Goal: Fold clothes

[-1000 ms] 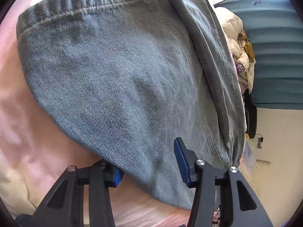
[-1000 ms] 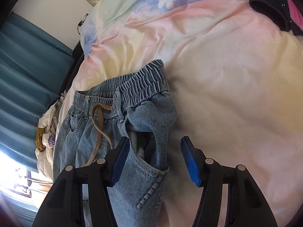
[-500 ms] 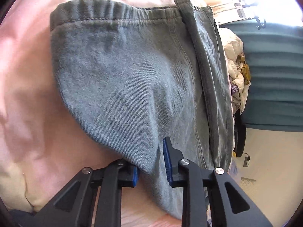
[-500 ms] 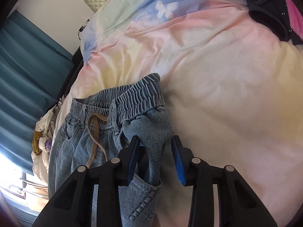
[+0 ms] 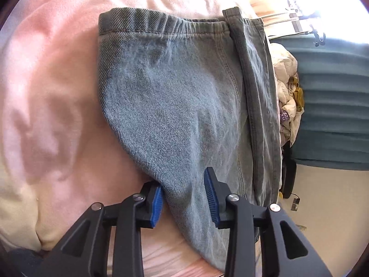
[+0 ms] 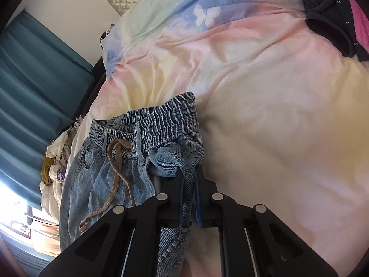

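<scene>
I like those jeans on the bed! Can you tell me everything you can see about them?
The light blue denim jeans lie on the pastel pink and yellow bedsheet. They have a ruffled stretchy waistband, a brown drawstring and a side pocket. The right hand-held gripper is shut on a raised fold near the waist. The left hand-held gripper straddles a narrow part of the cloth, its jaws apart.

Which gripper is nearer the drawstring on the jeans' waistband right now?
Right. The right gripper is clamped on a denim fold just beside the drawstring. The left gripper straddles the jeans at the back side; no drawstring shows in its view.
</scene>
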Demonstrator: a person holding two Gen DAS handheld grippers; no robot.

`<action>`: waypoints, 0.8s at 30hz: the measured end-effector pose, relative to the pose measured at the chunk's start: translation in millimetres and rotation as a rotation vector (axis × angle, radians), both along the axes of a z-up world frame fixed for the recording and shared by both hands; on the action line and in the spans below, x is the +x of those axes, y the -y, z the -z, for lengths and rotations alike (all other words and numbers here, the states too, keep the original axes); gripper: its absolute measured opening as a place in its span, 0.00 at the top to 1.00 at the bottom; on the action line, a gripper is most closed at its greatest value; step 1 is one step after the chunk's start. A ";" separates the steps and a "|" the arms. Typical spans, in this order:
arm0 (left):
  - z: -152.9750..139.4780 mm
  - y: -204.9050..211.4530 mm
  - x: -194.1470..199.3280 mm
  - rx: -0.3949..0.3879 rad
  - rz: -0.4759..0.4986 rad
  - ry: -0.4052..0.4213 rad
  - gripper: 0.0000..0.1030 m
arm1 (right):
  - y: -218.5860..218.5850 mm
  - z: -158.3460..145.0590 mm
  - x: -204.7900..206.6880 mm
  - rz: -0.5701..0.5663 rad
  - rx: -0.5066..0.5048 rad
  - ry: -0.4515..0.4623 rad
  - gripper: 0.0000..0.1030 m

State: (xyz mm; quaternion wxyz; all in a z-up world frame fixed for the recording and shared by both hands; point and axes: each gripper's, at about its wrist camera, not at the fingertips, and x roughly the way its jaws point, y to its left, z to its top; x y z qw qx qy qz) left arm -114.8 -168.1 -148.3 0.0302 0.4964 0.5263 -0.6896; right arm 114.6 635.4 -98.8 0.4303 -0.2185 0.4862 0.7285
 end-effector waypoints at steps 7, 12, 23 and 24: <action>0.7 15.2 10.4 0.021 -0.083 -0.035 0.67 | -0.4 2.6 -1.5 -0.001 0.004 0.001 0.93; -3.2 30.5 20.5 -0.021 -0.168 -0.037 0.67 | -1.0 5.2 -2.1 0.001 0.002 -0.003 0.93; -31.6 30.5 11.0 -0.084 -0.175 -0.100 0.99 | 0.6 -13.7 -0.2 0.016 -0.009 -0.086 0.95; -39.6 31.0 9.2 -0.092 -0.167 -0.120 0.99 | 0.4 -20.4 -4.1 0.008 -0.001 -0.093 0.96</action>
